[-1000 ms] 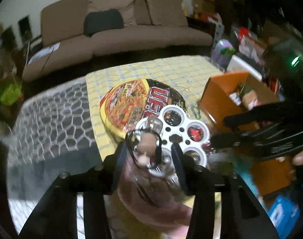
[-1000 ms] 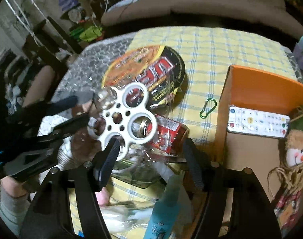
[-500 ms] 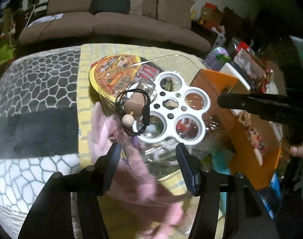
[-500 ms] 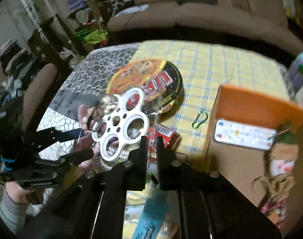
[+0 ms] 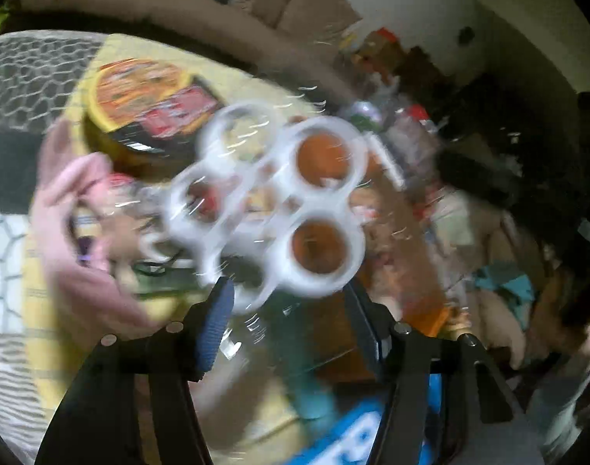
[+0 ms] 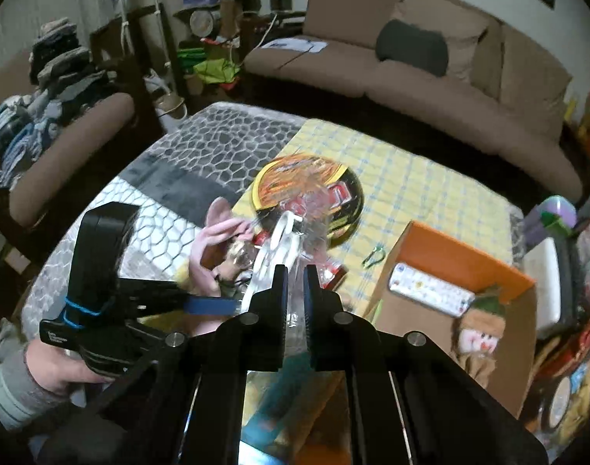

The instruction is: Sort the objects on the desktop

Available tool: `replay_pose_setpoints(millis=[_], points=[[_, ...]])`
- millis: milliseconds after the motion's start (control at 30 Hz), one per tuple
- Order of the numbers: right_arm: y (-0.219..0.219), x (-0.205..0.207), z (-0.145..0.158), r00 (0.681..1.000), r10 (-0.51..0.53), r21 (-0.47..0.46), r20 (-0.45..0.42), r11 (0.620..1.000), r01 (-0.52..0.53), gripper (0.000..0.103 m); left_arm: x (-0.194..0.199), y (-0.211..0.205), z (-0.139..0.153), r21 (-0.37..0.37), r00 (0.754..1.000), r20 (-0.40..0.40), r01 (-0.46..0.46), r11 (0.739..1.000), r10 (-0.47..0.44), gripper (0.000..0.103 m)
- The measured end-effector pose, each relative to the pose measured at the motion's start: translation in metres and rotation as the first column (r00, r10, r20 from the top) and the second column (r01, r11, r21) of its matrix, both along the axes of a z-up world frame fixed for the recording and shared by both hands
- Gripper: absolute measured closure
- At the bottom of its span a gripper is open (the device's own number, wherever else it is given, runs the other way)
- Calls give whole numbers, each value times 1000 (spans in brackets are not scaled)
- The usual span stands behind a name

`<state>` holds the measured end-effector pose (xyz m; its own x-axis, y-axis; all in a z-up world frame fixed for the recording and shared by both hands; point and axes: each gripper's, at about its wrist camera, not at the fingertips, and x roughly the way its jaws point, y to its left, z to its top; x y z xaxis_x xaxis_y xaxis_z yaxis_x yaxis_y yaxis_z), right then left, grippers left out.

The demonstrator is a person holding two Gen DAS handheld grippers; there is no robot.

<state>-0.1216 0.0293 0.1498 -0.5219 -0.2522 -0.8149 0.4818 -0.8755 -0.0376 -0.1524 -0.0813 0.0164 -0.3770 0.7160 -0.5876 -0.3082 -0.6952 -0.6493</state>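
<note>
A clear plastic pack with a white ringed holder (image 5: 271,201) hangs in the air, blurred, just ahead of my left gripper (image 5: 287,310), whose jaws stand wide apart around its lower part without clearly gripping it. My right gripper (image 6: 295,290) is shut on the clear pack (image 6: 283,248), seen edge-on above the table. A round instant noodle bowl (image 6: 306,197) lies on the yellow checked cloth (image 6: 411,190). An orange box (image 6: 450,290) at the right holds a white remote (image 6: 426,290) and a snowman doll (image 6: 481,333).
A pink soft toy (image 6: 209,244) lies left of the pack. A green carabiner (image 6: 374,255) lies on the cloth beside the box. A teal bottle (image 6: 271,399) lies below my right gripper. A brown sofa (image 6: 411,69) stands behind the table.
My right gripper closed on the clear pack and lifted it, turning it edge-on. The left gripper's jaws opened wider and the pack swung up and right in its view.
</note>
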Motion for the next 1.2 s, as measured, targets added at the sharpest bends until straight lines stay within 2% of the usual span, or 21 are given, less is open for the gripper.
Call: replay_pose_setpoints(millis=[100, 233, 367, 467, 567, 633, 700, 800, 933, 1000, 1100, 1167, 1200], points=[[2, 13, -2, 1000, 7, 43, -7, 999, -7, 95, 8, 20, 17, 0, 999, -24, 30, 1000, -30, 42], [7, 35, 9, 999, 44, -24, 4, 999, -44, 95, 18, 26, 24, 38, 999, -18, 27, 999, -26, 35], [17, 48, 16, 998, 46, -1, -32, 999, -46, 95, 43, 4, 29, -17, 999, -27, -20, 1000, 19, 26], [33, 54, 17, 999, 32, -37, -10, 999, -32, 95, 58, -20, 31, -108, 997, -42, -67, 992, 63, 25], [50, 54, 9, 1000, -4, -60, 6, 998, 4, 95, 53, -46, 25, -132, 991, 1, -129, 983, 130, 24], [65, 48, 0, 999, -40, -91, 29, 995, 43, 91, 45, -52, 22, -129, 990, 9, -138, 982, 140, 23], [79, 43, -8, 995, -82, -119, 54, 989, 89, 82, 38, -49, 23, -178, 991, -3, -130, 975, 132, 23], [108, 32, -28, 981, -142, -224, 131, 960, 168, 68, 23, -41, 20, -239, 992, -11, -123, 963, 124, 23], [124, 14, -49, 965, -159, -337, 206, 915, 223, 64, -6, -27, 26, -413, 991, -99, -124, 902, 91, 23], [126, 3, -58, 958, -170, -364, 232, 898, 247, 64, -22, -16, 23, -489, 994, -98, -91, 867, 49, 23], [122, -20, -76, 946, -202, -347, 253, 894, 284, 63, -37, -4, 16, -581, 996, -87, -63, 811, 15, 24], [117, -31, -86, 943, -215, -329, 255, 897, 294, 63, -43, 3, 11, -605, 996, -86, -54, 794, 2, 28], [114, -36, -90, 942, -219, -324, 255, 898, 296, 63, -43, 4, 11, -605, 996, -87, -54, 794, 1, 30]])
